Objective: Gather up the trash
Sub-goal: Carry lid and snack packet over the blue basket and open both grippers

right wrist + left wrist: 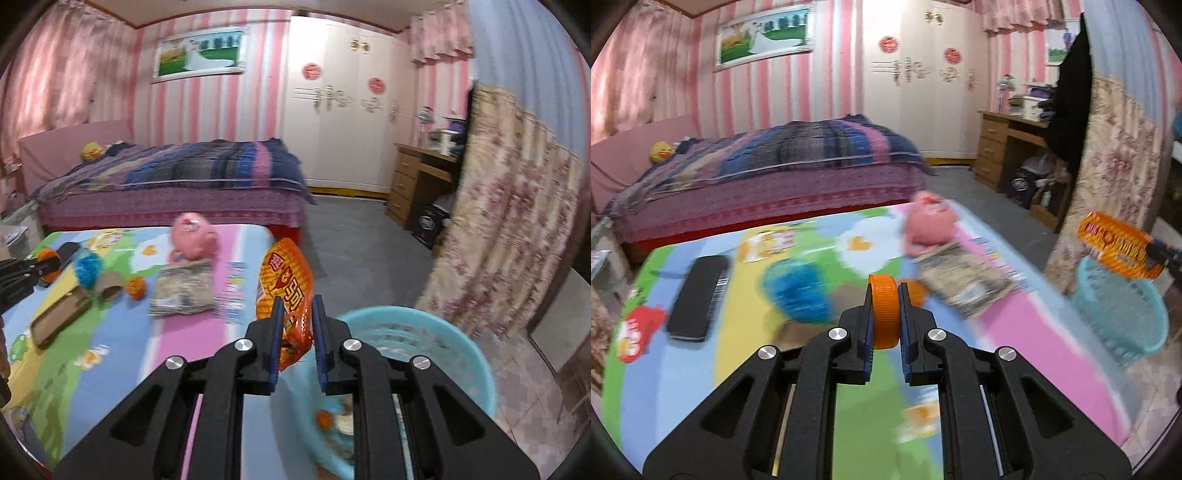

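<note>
My left gripper (885, 291) is shut on an orange ribbed bottle cap (884, 314), held on edge above the colourful cartoon cloth of the table (798, 376). The same gripper shows small at the left edge of the right wrist view, as the left gripper (46, 264). My right gripper (298, 303) is shut on an orange snack bag (286, 288), which hangs at the table's right edge just left of a light blue basket (461, 354). From the left wrist view that snack bag (1115, 245) hovers over the basket (1123, 314). Scraps lie in the basket's bottom.
On the table lie a pink plush toy (929, 225), a grey crinkled packet (964, 278), a blue fuzzy ball (798, 291), a black remote (698, 297), a small orange ball (135, 287), a cardboard tube (109, 286) and a brown box (59, 321). A bed (768, 177) stands behind, a floral mattress (509, 206) on the right.
</note>
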`<state>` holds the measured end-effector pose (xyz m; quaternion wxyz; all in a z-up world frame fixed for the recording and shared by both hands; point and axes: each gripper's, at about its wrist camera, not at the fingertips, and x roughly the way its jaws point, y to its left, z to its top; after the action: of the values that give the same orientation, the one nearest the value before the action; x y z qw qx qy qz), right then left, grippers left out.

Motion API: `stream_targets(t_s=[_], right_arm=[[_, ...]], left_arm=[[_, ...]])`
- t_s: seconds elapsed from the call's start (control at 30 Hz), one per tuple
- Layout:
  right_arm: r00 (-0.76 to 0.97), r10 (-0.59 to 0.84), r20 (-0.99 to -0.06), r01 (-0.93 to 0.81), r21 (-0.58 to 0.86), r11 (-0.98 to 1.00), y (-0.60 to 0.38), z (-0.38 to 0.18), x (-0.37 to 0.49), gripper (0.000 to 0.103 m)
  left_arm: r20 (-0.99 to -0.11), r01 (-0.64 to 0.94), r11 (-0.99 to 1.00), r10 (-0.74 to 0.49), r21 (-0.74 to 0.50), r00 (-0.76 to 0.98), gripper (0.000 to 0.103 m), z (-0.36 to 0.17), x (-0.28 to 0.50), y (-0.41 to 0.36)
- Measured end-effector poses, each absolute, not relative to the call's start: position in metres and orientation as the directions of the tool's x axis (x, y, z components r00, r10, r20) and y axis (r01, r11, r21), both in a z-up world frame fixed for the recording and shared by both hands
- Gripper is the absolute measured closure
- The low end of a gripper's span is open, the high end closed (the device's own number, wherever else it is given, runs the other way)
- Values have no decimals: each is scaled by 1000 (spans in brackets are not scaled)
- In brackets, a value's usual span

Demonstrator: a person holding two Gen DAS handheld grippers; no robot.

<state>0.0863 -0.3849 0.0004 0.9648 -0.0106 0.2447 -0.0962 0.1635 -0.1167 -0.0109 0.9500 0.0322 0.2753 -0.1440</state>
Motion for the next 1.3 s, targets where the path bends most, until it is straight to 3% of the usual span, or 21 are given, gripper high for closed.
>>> stream_targets(t_s=[0.43,1.07,1.17,1.23,1.3], right_arm=[[803,-327,-498,357,-37,933,-470,-16,58,87],[762,-400,-510,491,52,869,-528,-25,32,87],[761,-401,-510,494,57,867,-530,-25,33,87],[762,-399,-510,492,56,869,-530,-26,33,87],[761,-401,-510,492,51,869,-529,-26,34,87]], left_arm=[[-542,545,838,-464,-14,701,93,-22,142,-290],[-626,694,719,-560,-42,542,93,-50,148,-420],[-627,683,730,-537,-11,564,70,-51,151,-422],[-620,668,744,-527,-7,581,47,-50,155,-418],[-608,648,762,-516,-3,603,34,-45,159,-410]])
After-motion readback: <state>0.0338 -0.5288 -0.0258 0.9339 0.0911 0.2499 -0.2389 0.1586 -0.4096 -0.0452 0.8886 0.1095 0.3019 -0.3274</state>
